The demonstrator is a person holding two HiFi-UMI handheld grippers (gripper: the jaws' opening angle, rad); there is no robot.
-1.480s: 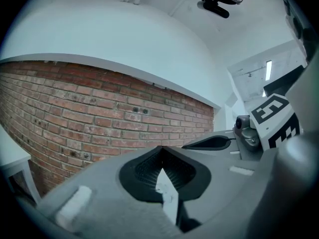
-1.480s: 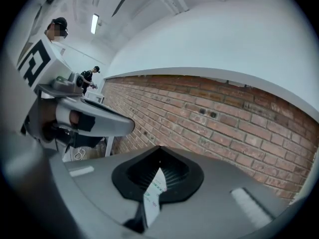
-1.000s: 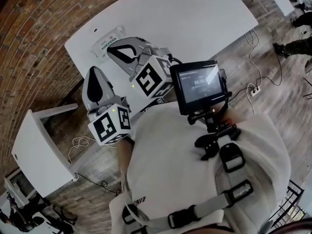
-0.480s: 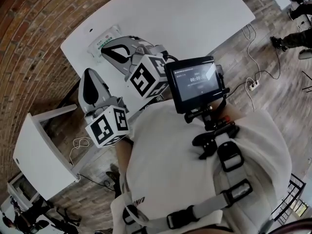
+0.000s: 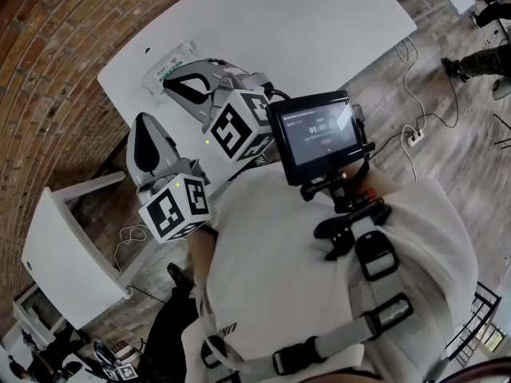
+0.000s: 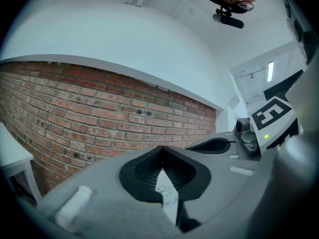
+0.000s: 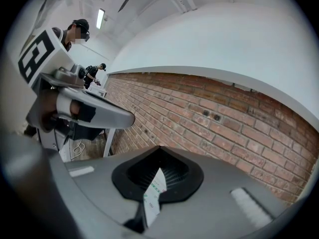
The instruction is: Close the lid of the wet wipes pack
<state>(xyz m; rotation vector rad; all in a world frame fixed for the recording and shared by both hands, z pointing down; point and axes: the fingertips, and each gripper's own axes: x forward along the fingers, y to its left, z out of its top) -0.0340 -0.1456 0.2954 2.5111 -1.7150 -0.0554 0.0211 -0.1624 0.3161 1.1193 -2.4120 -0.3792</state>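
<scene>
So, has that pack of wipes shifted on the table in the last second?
No. The wet wipes pack lies by the same corner of the white table as before; only the whole view has swayed slightly leftward.

— Can any text be read?

— No word is read for sure. Green print is seen on the wet wipes pack (image 5: 165,72) at upper left, too small. Blurred pale digits are shown on the screen (image 5: 318,128). Black square markers are carried by the upper cube (image 5: 231,130) and the lower cube (image 5: 177,207).

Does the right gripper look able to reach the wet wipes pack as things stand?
Probably yes: the right gripper is right at the wet wipes pack, with nothing visible between them.
</scene>
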